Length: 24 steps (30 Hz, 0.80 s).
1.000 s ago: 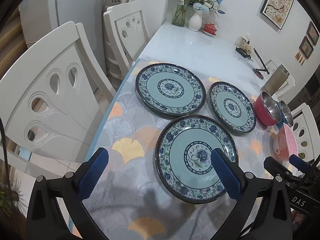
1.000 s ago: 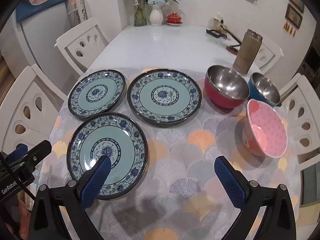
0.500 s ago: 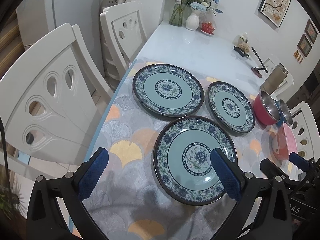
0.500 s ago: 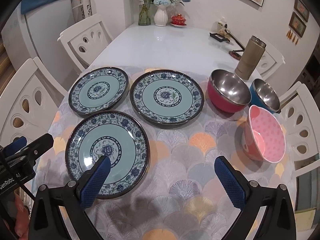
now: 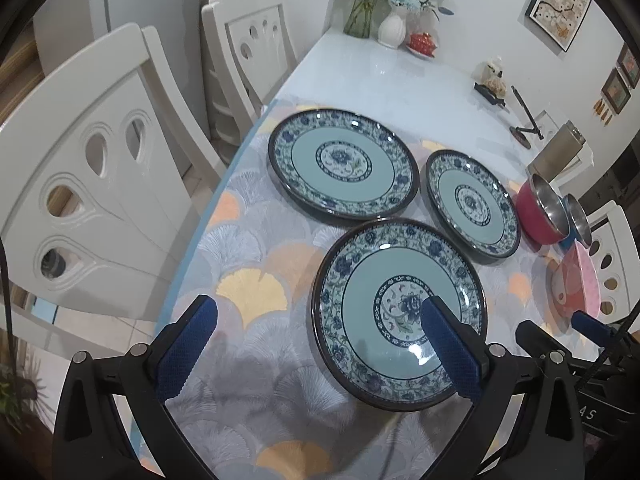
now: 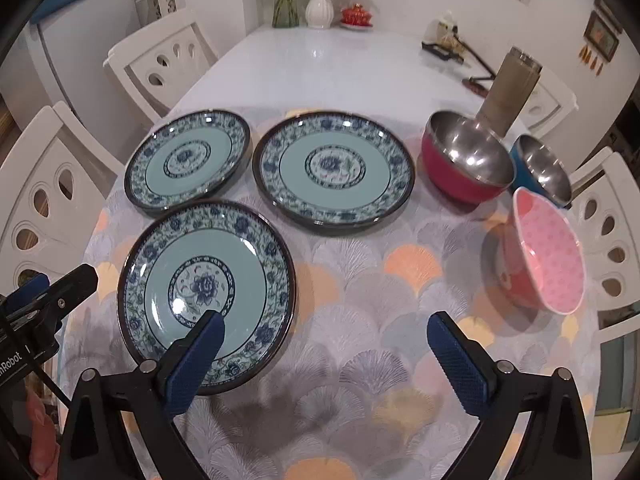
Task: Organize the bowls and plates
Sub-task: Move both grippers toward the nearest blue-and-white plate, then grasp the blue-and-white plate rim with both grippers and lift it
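Note:
Three blue-and-teal floral plates lie flat on the patterned tablecloth: a near plate [image 5: 396, 312] [image 6: 206, 280], a far left plate [image 5: 342, 162] [image 6: 188, 158] and a far middle plate [image 5: 472, 202] [image 6: 334, 166]. To their right stand a red steel-lined bowl [image 6: 466, 162] [image 5: 538, 210], a blue steel-lined bowl [image 6: 542, 168] and a tilted pink dotted bowl [image 6: 546, 254] [image 5: 578, 284]. My left gripper [image 5: 316, 336] is open and empty above the near plate's left side. My right gripper [image 6: 324, 350] is open and empty above the cloth, right of the near plate.
White chairs [image 5: 88, 184] [image 6: 608, 216] stand close along both table sides. A metal flask [image 6: 510, 94] stands behind the bowls. Vases with flowers [image 6: 318, 4], a red lidded dish and small ornaments sit at the far end of the white table [image 6: 340, 68].
Both grippers have moved a little forward and lower toward the table; the plates and bowls look larger. Nothing on the table has moved.

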### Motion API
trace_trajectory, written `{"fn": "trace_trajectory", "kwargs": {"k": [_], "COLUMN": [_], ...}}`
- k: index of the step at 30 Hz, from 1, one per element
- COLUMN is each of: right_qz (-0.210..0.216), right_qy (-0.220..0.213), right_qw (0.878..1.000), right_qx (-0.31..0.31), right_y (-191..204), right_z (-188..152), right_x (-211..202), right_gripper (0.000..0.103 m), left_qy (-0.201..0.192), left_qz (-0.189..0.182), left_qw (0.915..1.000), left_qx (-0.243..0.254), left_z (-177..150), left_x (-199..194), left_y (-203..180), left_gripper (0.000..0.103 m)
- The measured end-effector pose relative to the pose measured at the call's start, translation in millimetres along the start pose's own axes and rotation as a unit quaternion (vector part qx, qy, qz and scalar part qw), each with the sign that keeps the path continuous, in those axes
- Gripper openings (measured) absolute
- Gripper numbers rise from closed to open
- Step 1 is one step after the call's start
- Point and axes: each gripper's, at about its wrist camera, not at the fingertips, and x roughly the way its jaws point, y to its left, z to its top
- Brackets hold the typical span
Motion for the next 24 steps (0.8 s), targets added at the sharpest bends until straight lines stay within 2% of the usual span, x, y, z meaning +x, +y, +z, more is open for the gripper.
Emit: {"fn": "trace_trajectory", "kwargs": {"k": [8, 10, 14, 15, 17, 18, 19, 21, 24], "right_qz": [0.015, 0.017, 0.03, 0.037, 0.046, 0.052, 0.056, 0.068, 0.085], "right_qy": [0.033, 0.04, 0.051, 0.055, 0.061, 0.066, 0.069, 0.077, 0.086], "right_qw": [0.999, 0.999, 0.998, 0.998, 0.997, 0.996, 0.996, 0.995, 0.992], "right_qx": [0.002, 0.0, 0.005, 0.008, 0.012, 0.013, 0.014, 0.02, 0.023], "right_y": [3.0, 4.2, 0.9, -0.9, -3.0, -3.9, -4.4, -5.4, -4.9], "right_z": [0.9, 2.8, 9.1, 11.3, 14.7, 16.3, 17.5, 19.0, 19.5], "right_x": [25.2, 31.5, 45.4, 49.6, 56.5, 60.9, 64.0, 70.4, 78.2], "right_gripper": [0.09, 0.087, 0.079, 0.074, 0.064, 0.062, 0.062, 0.059, 0.054], "left_qy": [0.027, 0.038, 0.057, 0.061, 0.069, 0.076, 0.084, 0.082, 0.078], "left_qz": [-0.029, -0.039, -0.05, -0.051, -0.052, -0.053, -0.054, -0.055, -0.054], "left_qw": [0.9992, 0.9985, 0.9971, 0.9968, 0.9963, 0.9957, 0.995, 0.9952, 0.9954], "left_qx": [-0.005, -0.006, -0.001, 0.0, -0.001, -0.002, -0.004, -0.004, 0.007], "left_z": [1.8, 3.1, 6.0, 6.7, 7.3, 7.4, 7.0, 7.5, 9.1], "left_x": [24.5, 35.2, 53.9, 56.5, 64.8, 69.2, 73.8, 75.5, 76.3], "left_y": [6.6, 9.2, 9.8, 10.3, 11.0, 11.7, 12.5, 13.6, 12.3], "left_gripper": [0.097, 0.091, 0.086, 0.084, 0.071, 0.062, 0.059, 0.058, 0.043]}}
